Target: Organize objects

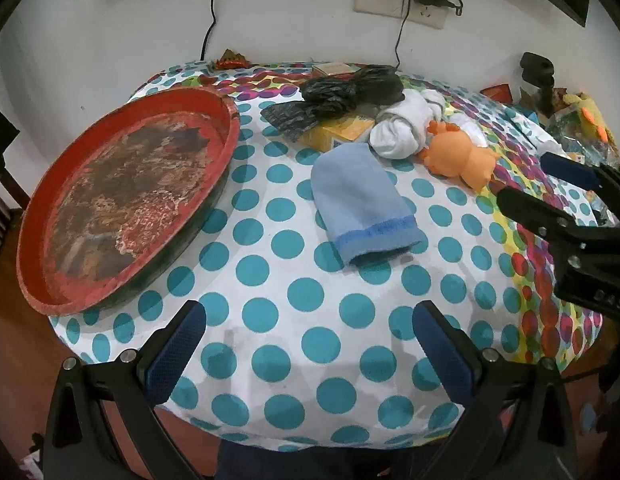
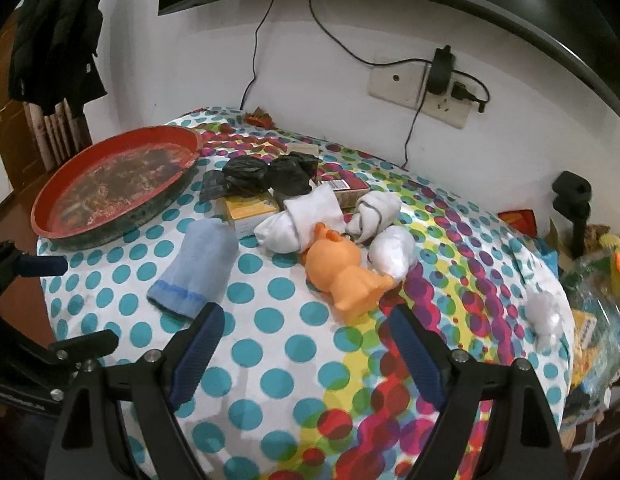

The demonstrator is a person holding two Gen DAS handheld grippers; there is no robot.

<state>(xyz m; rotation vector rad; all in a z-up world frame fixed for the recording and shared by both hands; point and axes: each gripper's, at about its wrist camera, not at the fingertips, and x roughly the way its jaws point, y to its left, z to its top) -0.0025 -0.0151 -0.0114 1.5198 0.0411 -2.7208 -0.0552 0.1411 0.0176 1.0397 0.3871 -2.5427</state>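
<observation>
Both hand-held grippers hang low over the near edge of the counter (image 1: 294,320), w/ dotted cloth under them. Left hand-held gripper (image 1: 308,344): jaws wide apart, nothing between. Right hand-held gripper (image 2: 306,344): same, apart and empty.

Straight ahead of the left one lies the blue sock (image 1: 362,208), flat on the cloth, long axis running near-to-far, cuff end toward the gripper, toe end away. From the right one it sits ahead-left (image 2: 194,268). No item between either gripper and the sock.

Ahead-right of the left gripper, just ahead of the right: orange rubber toy (image 2: 342,276) on its side, touching the rolled white socks (image 2: 298,220) behind it. Two more white bundles (image 2: 390,248) just right of those.

Far left: red tray (image 1: 126,200), shallow, worn inside, overhanging the counter edge.

Farther back: yellow box (image 2: 250,208) under black plastic bags (image 2: 266,174), then wall socket (image 2: 422,88) w/ charger plugged in.
</observation>
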